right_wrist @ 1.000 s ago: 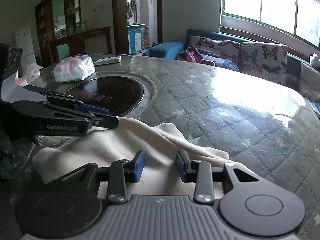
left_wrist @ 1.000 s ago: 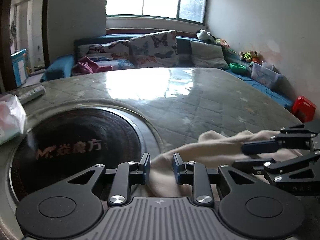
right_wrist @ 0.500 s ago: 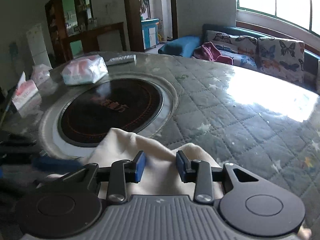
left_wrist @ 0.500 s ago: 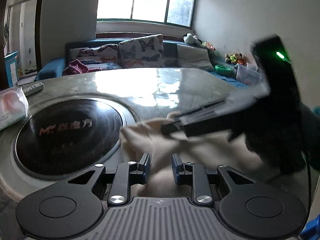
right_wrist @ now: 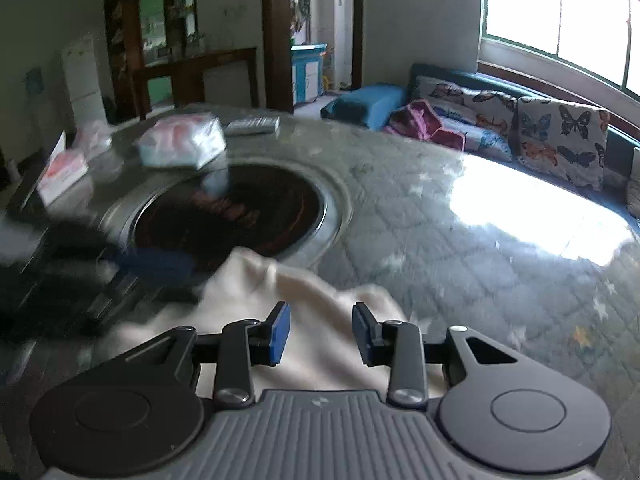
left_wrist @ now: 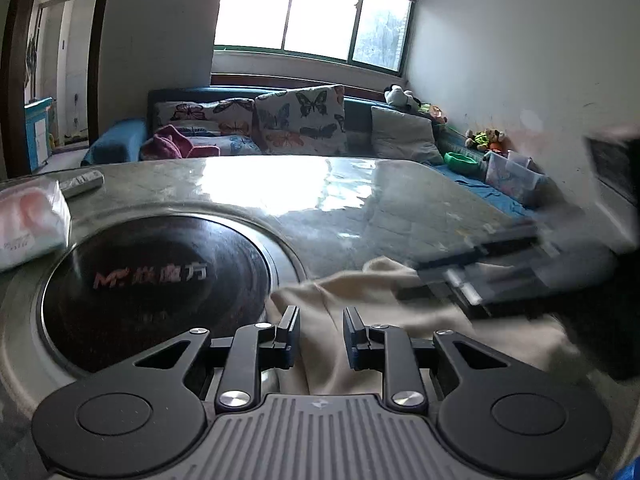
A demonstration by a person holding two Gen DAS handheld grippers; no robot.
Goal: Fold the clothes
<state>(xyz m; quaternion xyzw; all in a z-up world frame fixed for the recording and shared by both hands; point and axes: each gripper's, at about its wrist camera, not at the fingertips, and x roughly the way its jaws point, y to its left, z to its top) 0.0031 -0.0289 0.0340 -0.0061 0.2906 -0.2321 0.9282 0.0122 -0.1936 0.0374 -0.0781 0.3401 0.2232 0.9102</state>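
both the left gripper [left_wrist: 321, 334] and the right gripper [right_wrist: 321, 330] stand part open with the cream garment [right_wrist: 320, 312] bunched between their pads, grip unclear, on the quilted table [right_wrist: 460, 248] beside the dark round inset [left_wrist: 160, 280], tissue pack [right_wrist: 182, 146] and remote [right_wrist: 252, 125] beyond.

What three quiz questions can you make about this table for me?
1. What colour is the cloth between the right gripper fingers?
2. True or false: the remote control lies on the sofa.
3. Which lies nearest the black round plate: A) tissue pack, B) butterfly cushion, C) green bowl?

Key: 1. cream; 2. false, it lies on the table; 3. A
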